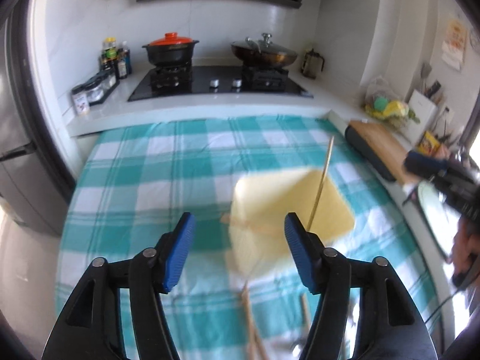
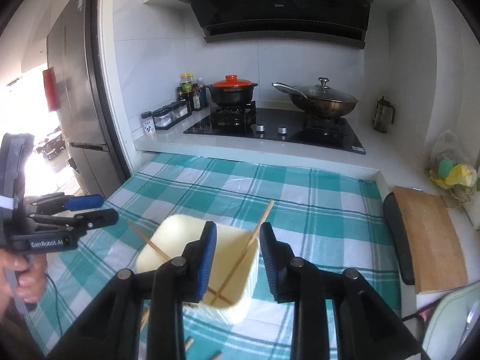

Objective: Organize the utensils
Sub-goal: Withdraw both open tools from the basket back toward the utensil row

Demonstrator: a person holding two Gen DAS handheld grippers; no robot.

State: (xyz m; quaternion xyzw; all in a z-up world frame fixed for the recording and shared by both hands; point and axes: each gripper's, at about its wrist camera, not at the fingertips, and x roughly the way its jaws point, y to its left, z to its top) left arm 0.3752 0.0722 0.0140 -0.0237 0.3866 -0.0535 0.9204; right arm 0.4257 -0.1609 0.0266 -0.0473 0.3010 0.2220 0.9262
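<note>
A cream plastic bin (image 2: 180, 237) stands on the teal checked cloth (image 2: 315, 198). Two wooden chopsticks (image 2: 240, 262) lean crossed inside it. In the left wrist view the bin (image 1: 288, 207) is blurred, with one chopstick (image 1: 322, 177) sticking up. More chopsticks (image 1: 250, 324) lie on the cloth near the front. My left gripper (image 1: 237, 253) is open and empty, above the cloth just left of the bin; it also shows in the right wrist view (image 2: 90, 207). My right gripper (image 2: 237, 258) is open and empty over the bin.
A stove (image 2: 270, 129) with an orange-lidded pot (image 2: 232, 90) and a wok (image 2: 324, 99) sits behind the cloth. Spice jars (image 2: 168, 115) stand at the left. A wooden board (image 2: 429, 240) lies at the right. A fridge (image 2: 75, 90) stands at the left.
</note>
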